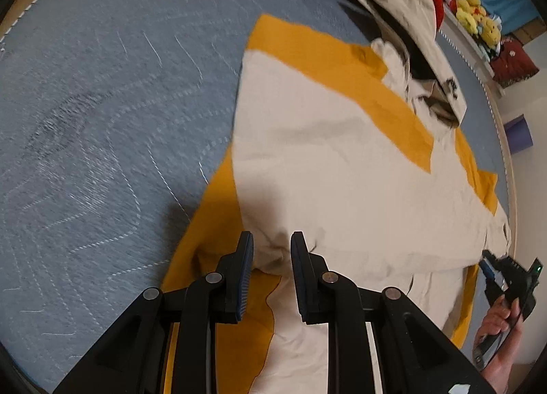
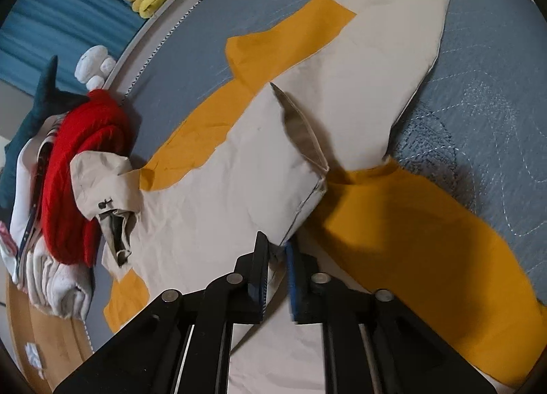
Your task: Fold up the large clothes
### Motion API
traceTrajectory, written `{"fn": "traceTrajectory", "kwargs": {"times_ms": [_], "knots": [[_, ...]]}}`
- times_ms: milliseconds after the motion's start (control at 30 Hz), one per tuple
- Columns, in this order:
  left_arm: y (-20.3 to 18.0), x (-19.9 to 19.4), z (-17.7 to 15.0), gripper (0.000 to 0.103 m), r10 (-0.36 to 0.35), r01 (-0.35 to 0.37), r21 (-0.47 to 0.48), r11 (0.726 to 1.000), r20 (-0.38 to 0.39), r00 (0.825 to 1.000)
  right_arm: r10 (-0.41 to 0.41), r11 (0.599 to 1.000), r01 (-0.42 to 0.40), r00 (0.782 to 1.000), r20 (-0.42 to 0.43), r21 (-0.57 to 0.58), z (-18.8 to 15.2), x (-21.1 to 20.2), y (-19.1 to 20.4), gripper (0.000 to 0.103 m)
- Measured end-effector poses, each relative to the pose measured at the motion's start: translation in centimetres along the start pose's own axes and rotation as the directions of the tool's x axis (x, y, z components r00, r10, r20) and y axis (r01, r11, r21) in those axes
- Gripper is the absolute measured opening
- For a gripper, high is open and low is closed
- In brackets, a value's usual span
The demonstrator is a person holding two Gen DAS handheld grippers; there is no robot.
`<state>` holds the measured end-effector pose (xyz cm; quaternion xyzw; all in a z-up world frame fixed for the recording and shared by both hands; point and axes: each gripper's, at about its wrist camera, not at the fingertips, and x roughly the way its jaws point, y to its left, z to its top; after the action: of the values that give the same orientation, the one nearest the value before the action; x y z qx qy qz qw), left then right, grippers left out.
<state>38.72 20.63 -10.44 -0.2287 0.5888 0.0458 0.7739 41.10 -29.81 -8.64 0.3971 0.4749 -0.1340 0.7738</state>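
Mid-fold: right claw (image 2: pixel 275 253) pinches jacket (image 2: pixel 212 188) hem; left claw (image 1: pixel 271 250), half-open, straddles cloth ahead; next, clamp and lift

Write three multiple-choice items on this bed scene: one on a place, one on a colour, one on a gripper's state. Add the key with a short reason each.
1. Where does the red knit garment lie?
A. On the pile of folded clothes by the jacket's hood
B. Under the left gripper
C. On the shelf with the plush toys

2. What colour are the jacket's contrast panels?
A. Green
B. Mustard yellow
C. Pink

3. How is the right gripper set?
A. Wide open above the quilt
B. Shut on nothing
C. Shut on a fold of the jacket's beige cloth

Key: 1 A, the red knit tops the pile of folded clothes beside the hood. 2 B, yellow panels border the beige. 3 C, beige cloth runs between its nearly closed fingers, while the left gripper stands open over the jacket's edge.
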Motion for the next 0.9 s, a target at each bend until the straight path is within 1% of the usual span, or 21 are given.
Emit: {"fn": "traceTrajectory", "kwargs": {"times_ms": [33,67,133,200,233,267,333,367,400,433,467,500,533,600,633,667,700,767,833,900], "knots": [[0.1,0.5,-0.1,0.02,0.005,-0.005,0.004,1.0,-0.011,1.0,-0.04,0.999,0.04,0.999,0.009,-0.003,0.1,-0.2,-0.1,0.026],[0.2,1.3,-0.3,0.02,0.016,-0.016,0.008,1.0,-0.026,1.0,-0.085,0.996,0.085,0.996,0.038,-0.008,0.1,-0.6,-0.1,0.03],[0.8,2.7,-0.6,0.02,0.037,-0.037,0.003,0.999,-0.054,0.998,-0.149,0.988,0.154,0.981,0.12,-0.029,0.2,-2.1,0.0,0.032],[1.3,3.5,-0.7,0.02,0.056,-0.057,-0.013,0.998,-0.063,0.996,-0.153,0.985,0.164,0.972,0.176,-0.053,0.2,-3.2,0.4,0.032],[1.4,3.7,-0.7,0.02,0.069,-0.07,-0.017,0.997,-0.062,0.996,-0.134,0.986,0.152,0.971,0.199,-0.075,0.3,-3.6,0.9,0.033],[1.4,3.8,-0.7,0.02,0.086,-0.088,-0.016,0.996,-0.063,0.994,-0.1,0.986,0.123,0.975,0.198,-0.111,0.5,-3.6,1.5,0.037],[1.0,3.5,-0.7,0.02,0.111,-0.112,-0.023,0.993,-0.063,0.992,-0.026,0.982,0.05,0.991,0.133,-0.181,0.7,-2.5,2.5,0.043],[0.8,3.0,-0.7,0.02,0.109,-0.111,-0.033,0.993,-0.056,0.992,0.008,0.978,0.005,0.998,0.063,-0.207,0.9,-1.3,2.8,0.046],[0.5,2.3,-0.7,0.02,0.094,-0.095,-0.037,0.995,-0.038,0.995,0.014,0.975,-0.017,1.0,-0.015,-0.22,0.9,0.2,2.8,0.046],[-0.1,1.7,-0.6,0.02,0.077,-0.077,-0.027,0.997,-0.016,0.997,-0.033,0.971,0.013,0.996,-0.079,-0.24,0.8,1.5,2.7,0.046],[-0.7,1.1,-0.6,0.02,0.062,-0.062,0.0,0.998,0.011,0.998,-0.112,0.959,0.077,0.987,-0.114,-0.272,0.7,2.6,2.5,0.046],[-1.1,1.0,-0.6,0.02,0.056,-0.057,0.033,0.998,0.027,0.998,-0.172,0.947,0.13,0.977,-0.123,-0.293,0.5,3.1,2.3,0.046],[-1.2,1.5,-0.8,0.02,0.063,-0.063,0.049,0.997,0.014,0.998,-0.203,0.945,0.161,0.972,-0.123,-0.286,0.6,3.4,1.7,0.046],[-0.3,3.3,-1.4,0.02,0.076,-0.074,0.031,0.997,-0.057,0.995,-0.175,0.959,0.139,0.976,-0.129,-0.247,1.1,3.1,1.1,0.046],[0.1,4.1,-1.6,0.02,0.076,-0.075,0.013,0.997,-0.093,0.993,-0.176,0.957,0.141,0.976,-0.124,-0.252,1.2,2.9,1.2,0.046],[0.6,4.6,-2.0,0.02,0.069,-0.071,-0.01,0.997,-0.121,0.99,-0.175,0.953,0.141,0.979,-0.107,-0.268,1.5,2.4,1.5,0.046],[0.5,4.3,-2.1,0.02,0.069,-0.071,-0.016,0.997,-0.116,0.991,-0.168,0.949,0.137,0.982,-0.087,-0.284,1.7,1.8,1.8,0.046],[-0.6,2.9,-2.1,0.02,0.086,-0.085,0.014,0.996,-0.086,0.993,-0.16,0.933,0.138,0.986,-0.039,-0.333,2.0,0.6,2.6,0.046],[-2.4,0.5,-2.2,0.021,0.086,-0.084,0.075,0.994,-0.018,0.996,-0.157,0.896,0.159,0.987,0.04,-0.414,1.9,-1.0,3.9,0.046],[-4.1,-1.3,-2.6,0.024,0.074,-0.076,0.128,0.989,0.024,0.997,-0.138,0.839,0.187,0.982,0.133,-0.51,1.8,-3.2,5.5,0.046]]}}
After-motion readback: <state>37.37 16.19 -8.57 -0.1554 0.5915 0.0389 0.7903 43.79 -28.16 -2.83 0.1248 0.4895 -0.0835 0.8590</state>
